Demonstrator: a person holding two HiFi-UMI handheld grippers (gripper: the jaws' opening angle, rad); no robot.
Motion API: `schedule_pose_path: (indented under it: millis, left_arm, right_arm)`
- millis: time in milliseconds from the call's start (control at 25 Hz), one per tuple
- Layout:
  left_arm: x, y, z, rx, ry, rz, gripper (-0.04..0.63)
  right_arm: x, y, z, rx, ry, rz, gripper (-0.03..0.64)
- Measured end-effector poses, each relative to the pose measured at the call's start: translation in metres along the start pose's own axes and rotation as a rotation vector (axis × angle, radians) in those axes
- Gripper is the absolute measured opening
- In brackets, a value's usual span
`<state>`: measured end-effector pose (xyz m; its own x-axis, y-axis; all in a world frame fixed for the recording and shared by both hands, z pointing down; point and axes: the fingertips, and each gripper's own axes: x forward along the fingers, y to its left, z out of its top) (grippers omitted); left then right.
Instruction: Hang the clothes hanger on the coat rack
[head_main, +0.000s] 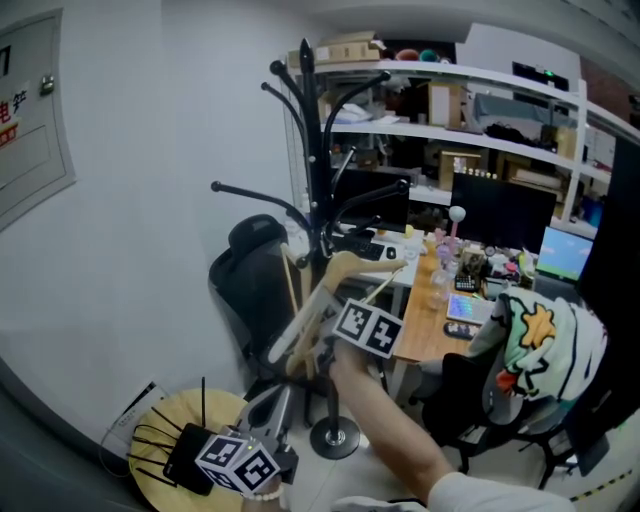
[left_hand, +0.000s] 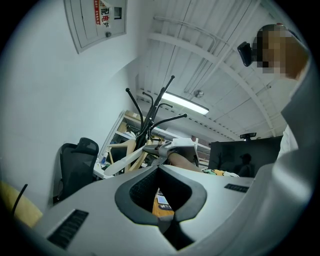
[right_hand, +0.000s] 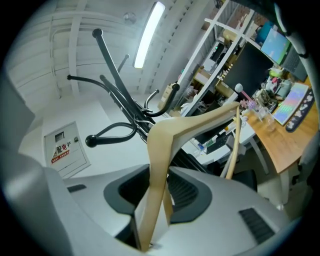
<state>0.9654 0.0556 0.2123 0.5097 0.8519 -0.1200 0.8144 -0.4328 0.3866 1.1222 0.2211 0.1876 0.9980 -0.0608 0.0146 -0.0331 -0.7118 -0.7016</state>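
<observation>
The black coat rack (head_main: 314, 150) stands in front of me, its curved arms spreading out at several heights. My right gripper (head_main: 312, 352) is shut on one arm of the pale wooden clothes hanger (head_main: 335, 285), which it holds tilted against the rack's pole. In the right gripper view the hanger (right_hand: 162, 150) runs up from between the jaws, its top close to the rack's arms (right_hand: 115, 132). Whether the hook rests on an arm I cannot tell. My left gripper (head_main: 276, 402) hangs lower, open and empty, away from the hanger. From the left gripper view the hanger (left_hand: 125, 160) and rack (left_hand: 152, 112) show far ahead.
A black office chair (head_main: 250, 270) stands left of the rack's round base (head_main: 335, 437). A cluttered wooden desk (head_main: 440, 330) with monitors and shelves (head_main: 450, 80) fills the right. A chair draped with a colourful garment (head_main: 540, 340) is at the right. A round wooden stool (head_main: 165, 440) is below left.
</observation>
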Motion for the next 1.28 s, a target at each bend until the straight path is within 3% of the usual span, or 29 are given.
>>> schedule_pose_path:
  millis: [400,560,600,800,1040,1160,1280]
  left_arm:
    - [0.007,-0.016,-0.006,0.01,0.02,0.005,-0.002]
    - [0.012,-0.021,-0.011,0.022,0.022,0.038,-0.002]
    - [0.013,-0.023,-0.013,0.025,0.02,0.049,-0.002]
    - [0.02,-0.031,-0.021,0.041,-0.012,0.134,-0.003]
    - [0.017,-0.044,-0.051,0.035,-0.023,0.272,-0.002]
    - [0.01,-0.048,-0.069,0.031,-0.031,0.351,-0.002]
    - [0.002,-0.051,-0.084,0.026,-0.038,0.414,-0.002]
  right_arm:
    - [-0.031,0.004,0.022,-0.091,-0.044,0.03,0.206]
    - [-0.059,0.016,0.031,-0.126,-0.047,0.159,0.203]
    - [-0.067,0.022,0.031,-0.139,-0.04,0.213,0.159]
    - [-0.103,0.038,0.023,-0.22,0.044,0.408,0.155]
    - [-0.131,0.008,0.0,-0.202,0.151,0.512,0.087]
    - [-0.141,-0.006,-0.014,-0.195,0.195,0.544,-0.005]
    - [-0.148,-0.017,-0.027,-0.178,0.228,0.574,-0.005]
